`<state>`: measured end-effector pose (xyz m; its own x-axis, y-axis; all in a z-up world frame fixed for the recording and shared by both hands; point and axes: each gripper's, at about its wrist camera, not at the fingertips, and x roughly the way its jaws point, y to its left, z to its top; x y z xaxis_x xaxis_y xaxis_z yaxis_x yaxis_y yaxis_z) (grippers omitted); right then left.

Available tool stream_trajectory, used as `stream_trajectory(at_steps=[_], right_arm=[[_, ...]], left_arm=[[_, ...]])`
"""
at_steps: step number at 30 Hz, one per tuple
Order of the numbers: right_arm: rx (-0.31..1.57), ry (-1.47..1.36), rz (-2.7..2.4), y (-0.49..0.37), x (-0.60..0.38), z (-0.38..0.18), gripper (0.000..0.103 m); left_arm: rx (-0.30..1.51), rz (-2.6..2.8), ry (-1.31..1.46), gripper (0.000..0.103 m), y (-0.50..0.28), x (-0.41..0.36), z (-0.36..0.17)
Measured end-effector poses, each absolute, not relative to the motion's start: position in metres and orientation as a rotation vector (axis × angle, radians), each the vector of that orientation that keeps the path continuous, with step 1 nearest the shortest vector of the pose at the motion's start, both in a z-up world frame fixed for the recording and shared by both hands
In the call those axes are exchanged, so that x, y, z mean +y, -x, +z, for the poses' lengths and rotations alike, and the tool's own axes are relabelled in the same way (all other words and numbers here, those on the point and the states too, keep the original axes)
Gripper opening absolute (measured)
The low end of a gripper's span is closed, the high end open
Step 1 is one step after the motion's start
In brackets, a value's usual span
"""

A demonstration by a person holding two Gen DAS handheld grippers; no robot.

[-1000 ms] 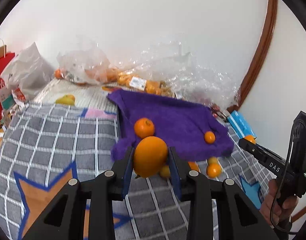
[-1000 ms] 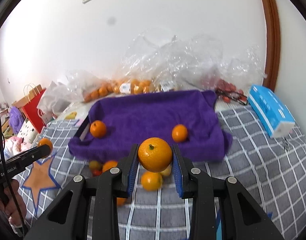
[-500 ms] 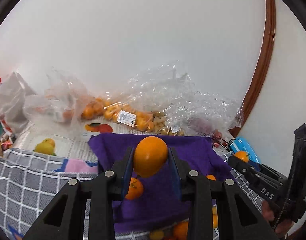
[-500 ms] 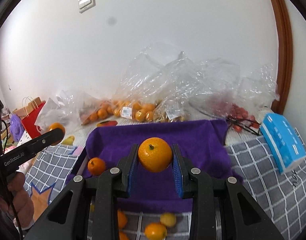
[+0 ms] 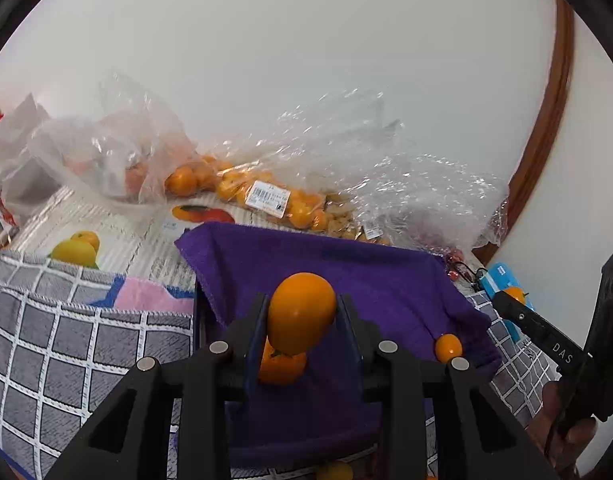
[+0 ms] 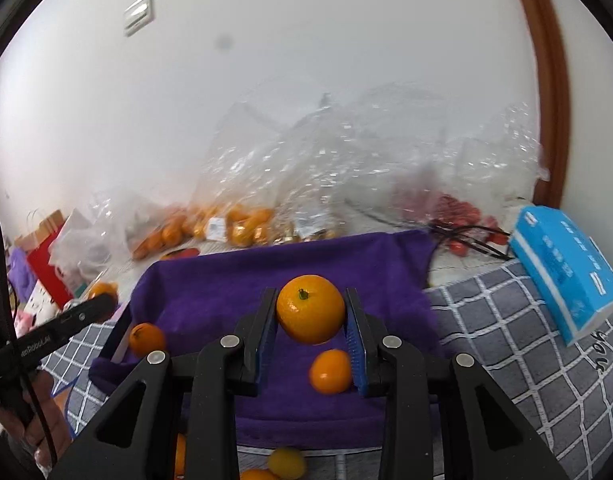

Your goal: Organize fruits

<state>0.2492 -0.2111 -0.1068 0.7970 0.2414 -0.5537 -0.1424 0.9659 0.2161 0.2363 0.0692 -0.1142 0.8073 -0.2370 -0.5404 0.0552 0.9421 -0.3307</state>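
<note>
- Left gripper (image 5: 302, 316): clamped on elongated orange (image 5: 301, 312), long axis upright.
- Right gripper (image 6: 311, 312): clamped on round orange (image 6: 310, 309).
- Purple towel (image 6: 290, 272): directly beneath both, extending far.

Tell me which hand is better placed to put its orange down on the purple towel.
Probably the right gripper: bare purple towel surrounds its orange. Under the left gripper, another orange sits directly below.
</note>
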Motion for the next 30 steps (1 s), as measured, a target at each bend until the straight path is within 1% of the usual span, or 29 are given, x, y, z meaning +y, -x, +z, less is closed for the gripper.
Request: stream_trajectory(at_steps=[4, 15, 21, 30], right_arm=[[0.645, -0.17, 0.176, -0.255, -0.217, -0.114, 0.032], [0.65, -0.171, 0.166, -0.259, -0.22, -0.121, 0.032], [0.703, -0.198, 0.212, -0.266, -0.217, -0.133, 0.032], [0.746, -0.131, 0.237, -0.267, -0.196, -0.146, 0.032]], left_arm=[[0.621, -0.135, 0.316, 0.032, -0.239, 0.073, -0.119], [0.655, -0.114, 0.347, 0.032, -0.247, 0.08, -0.128], [0.667, -0.116, 0.348, 0.032, -0.249, 0.08, -0.131], [0.694, -0.129, 0.346, 0.032, -0.253, 0.078, -0.136]])
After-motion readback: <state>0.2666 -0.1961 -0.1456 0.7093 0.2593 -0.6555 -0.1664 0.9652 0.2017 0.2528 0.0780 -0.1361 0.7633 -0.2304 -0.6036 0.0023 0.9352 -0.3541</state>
